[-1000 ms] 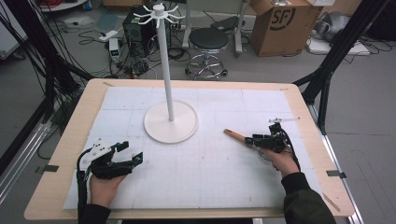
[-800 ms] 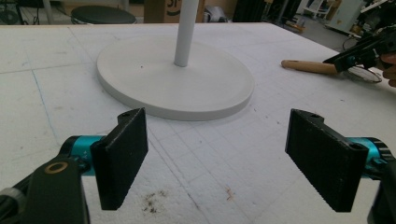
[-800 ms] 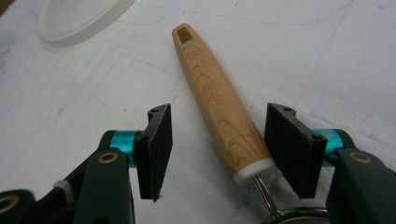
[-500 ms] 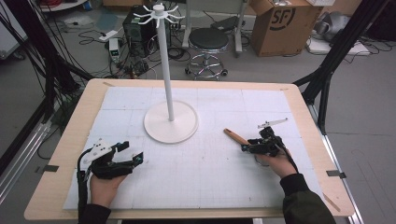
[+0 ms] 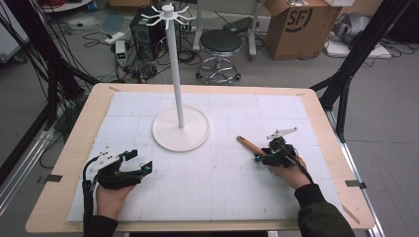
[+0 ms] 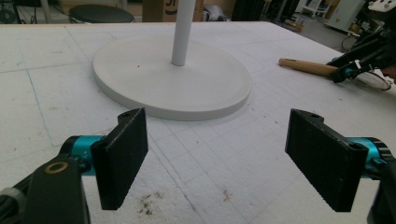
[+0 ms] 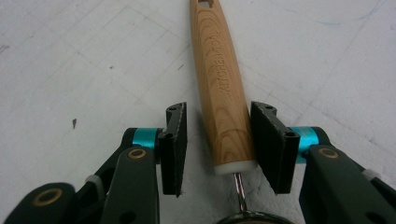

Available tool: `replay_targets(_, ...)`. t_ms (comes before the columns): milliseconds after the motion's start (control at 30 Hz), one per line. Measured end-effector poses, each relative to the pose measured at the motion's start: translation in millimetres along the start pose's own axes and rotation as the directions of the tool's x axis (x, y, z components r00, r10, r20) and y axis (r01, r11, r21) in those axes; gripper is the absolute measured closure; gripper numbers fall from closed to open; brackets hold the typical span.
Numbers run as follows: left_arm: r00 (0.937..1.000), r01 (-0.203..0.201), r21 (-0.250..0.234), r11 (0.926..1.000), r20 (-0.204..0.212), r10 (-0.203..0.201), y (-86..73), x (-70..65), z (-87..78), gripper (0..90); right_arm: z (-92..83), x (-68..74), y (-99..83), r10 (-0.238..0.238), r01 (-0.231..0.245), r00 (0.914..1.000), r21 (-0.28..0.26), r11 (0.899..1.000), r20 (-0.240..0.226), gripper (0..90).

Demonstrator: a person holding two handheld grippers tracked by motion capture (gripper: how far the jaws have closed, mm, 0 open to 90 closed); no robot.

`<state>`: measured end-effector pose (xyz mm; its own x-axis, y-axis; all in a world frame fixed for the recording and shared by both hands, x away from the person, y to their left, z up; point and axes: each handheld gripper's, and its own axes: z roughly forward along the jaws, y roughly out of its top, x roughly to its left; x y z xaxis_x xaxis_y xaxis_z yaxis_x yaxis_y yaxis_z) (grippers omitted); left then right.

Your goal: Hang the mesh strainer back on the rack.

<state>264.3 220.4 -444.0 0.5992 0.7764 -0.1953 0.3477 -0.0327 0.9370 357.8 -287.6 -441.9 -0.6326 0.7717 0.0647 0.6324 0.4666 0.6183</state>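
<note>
A utensil with a wooden handle (image 5: 246, 144) lies flat on the white mat, right of the middle. My right gripper (image 5: 262, 157) is open and straddles the handle's (image 7: 224, 93) lower end, where a thin metal shaft (image 7: 239, 186) comes out. One jaw is against the wood and the other stands a little off it. My left gripper (image 5: 141, 160) rests open at the front left with nothing between its jaws (image 6: 224, 140). A white stand has a round base (image 5: 181, 131) and a tall pole (image 5: 173, 64) topped with hooks. From the left gripper view the base (image 6: 173, 79) lies ahead and the handle (image 6: 308, 66) off to the right.
The white gridded mat (image 5: 212, 197) covers a wooden table (image 5: 64, 163). Beyond the far edge on the floor are a stool (image 5: 220, 47), a cardboard box (image 5: 296, 24), a computer case (image 5: 143, 24) and cables. Black frame struts (image 5: 346, 74) stand at both sides.
My right gripper has slid left across the mat and now has the wooden handle between its jaws. The left gripper and the stand have stayed put.
</note>
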Motion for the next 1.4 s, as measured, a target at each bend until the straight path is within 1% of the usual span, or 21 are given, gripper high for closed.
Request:
replay_targets(233, 1.0, -0.004, 0.003, 1.0, 0.002, 0.004, 0.1, -0.7, 0.8, 21.8, -0.1, 1.9, 1.5, -0.017, 0.017, 0.9998, 0.017, 1.0, 0.014, 59.6)
replay_targets(267, 1.0, -0.001, 0.001, 1.0, 0.002, 0.001, 0.1, -0.7, 1.0, 21.8, 0.1, 2.4, 2.3, -0.026, 0.025, 0.9995, 0.022, 0.999, 0.02, 59.9)
replay_targets(333, 1.0, -0.004, 0.004, 1.0, 0.004, 0.004, 0.1, -0.9, 1.0, 21.8, 0.4, 5.6, 4.9, -0.055, 0.054, 0.9979, 0.043, 0.998, 0.034, 61.9)
replay_targets(367, 1.0, -0.005, 0.005, 1.0, 0.004, 0.004, 0.1, -1.0, 1.2, 21.8, 0.5, 7.9, 6.4, -0.08, 0.078, 0.9961, 0.054, 0.996, 0.037, 66.7)
replay_targets(433, 1.0, -0.004, 0.005, 1.0, 0.002, 0.004, 0.0, -1.3, 1.5, 21.8, 1.0, 14.3, 11.0, -0.126, 0.121, 0.9904, 0.091, 0.989, 0.056, 67.9)
replay_targets(467, 1.0, -0.003, 0.005, 1.0, 0.004, 0.003, 0.0, -1.2, 1.4, 21.8, 1.5, 15.8, 13.1, -0.136, 0.13, 0.9888, 0.105, 0.986, 0.061, 68.0)
replay_targets(500, 1.0, -0.005, 0.006, 1.0, 0.004, 0.005, 0.1, -1.2, 1.2, 21.8, 1.6, 16.9, 14.8, -0.138, 0.129, 0.9885, 0.121, 0.984, 0.063, 68.1)
replay_targets(533, 1.0, -0.004, 0.004, 1.0, 0.003, 0.004, 0.0, -1.4, 1.1, 21.8, 1.9, 16.3, 15.6, -0.138, 0.13, 0.9886, 0.123, 0.984, 0.061, 68.2)
replay_targets(633, 1.0, -0.003, 0.001, 1.0, 0.003, 0.003, 0.1, -1.0, 0.8, 21.8, 2.2, 15.3, 18.2, -0.116, 0.108, 0.9916, 0.142, 0.984, 0.056, 68.8)
replay_targets(833, 1.0, -0.006, 0.003, 1.0, 0.005, 0.006, 0.1, -1.4, 1.1, 21.8, 3.9, 17.0, 25.8, -0.13, 0.116, 0.9893, 0.196, 0.974, 0.065, 69.4)
replay_targets(900, 1.0, -0.005, 0.004, 1.0, 0.003, 0.005, 0.0, -1.4, 1.2, 21.8, 4.9, 16.7, 30.6, -0.112, 0.095, 0.9921, 0.234, 0.968, 0.057, 69.3)
replay_targets(967, 1.0, -0.005, 0.003, 1.0, 0.003, 0.005, 0.1, -1.6, 1.2, 21.8, 6.4, 15.4, 34.8, -0.107, 0.091, 0.9931, 0.261, 0.961, 0.048, 69.1)
replay_targets(1033, 1.0, -0.005, 0.005, 1.0, 0.004, 0.005, 0.1, -1.7, 1.4, 21.8, 7.7, 15.2, 39.2, -0.093, 0.077, 0.9949, 0.297, 0.952, 0.039, 68.9)
replay_targets(1067, 1.0, -0.004, 0.004, 1.0, 0.003, 0.004, -0.1, -1.9, 1.7, 21.8, 9.5, 14.8, 42.1, -0.097, 0.078, 0.9943, 0.314, 0.946, 0.045, 68.9)
replay_targets(1100, 1.0, -0.007, 0.005, 1.0, 0.003, 0.007, -0.1, -1.8, 1.9, 21.8, 11.1, 14.5, 44.8, -0.094, 0.076, 0.9948, 0.334, 0.94, 0.038, 68.8)
replay_targets(1133, 1.0, -0.006, 0.008, 0.9999, 0.005, 0.006, -0.1, -2.1, 2.2, 21.8, 11.9, 14.1, 46.2, -0.095, 0.077, 0.9949, 0.342, 0.936, 0.036, 68.8)
replay_targets(1200, 1.0, -0.007, 0.006, 1.0, 0.006, 0.007, -0.1, -2.8, 2.8, 21.8, 13.2, 14.4, 49.8, -0.1, 0.079, 0.9943, 0.37, 0.926, 0.037, 68.9)
replay_targets(1233, 0.9999, -0.009, 0.006, 0.9999, 0.007, 0.009, 0.1, -2.9, 2.9, 21.8, 13.5, 14.3, 50.1, -0.092, 0.073, 0.9952, 0.372, 0.925, 0.033, 68.9)
replay_targets(1333, 0.9999, -0.009, 0.007, 0.9999, 0.009, 0.009, 0.1, -2.2, 3.1, 21.8, 13.4, 13.7, 50.3, -0.094, 0.076, 0.9951, 0.374, 0.924, 0.031, 69.0)
replay_targets(1367, 1.0, -0.006, 0.007, 1.0, 0.007, 0.006, 0.0, -2.0, 3.1, 21.8, 13.4, 13.8, 49.4, -0.097, 0.078, 0.9947, 0.364, 0.928, 0.034, 69.1)
replay_targets(1400, 1.0, -0.004, 0.006, 1.0, 0.007, 0.004, -0.1, -1.7, 3.0, 21.8, 12.9, 13.7, 48.7, -0.096, 0.078, 0.9948, 0.361, 0.929, 0.032, 69.1)
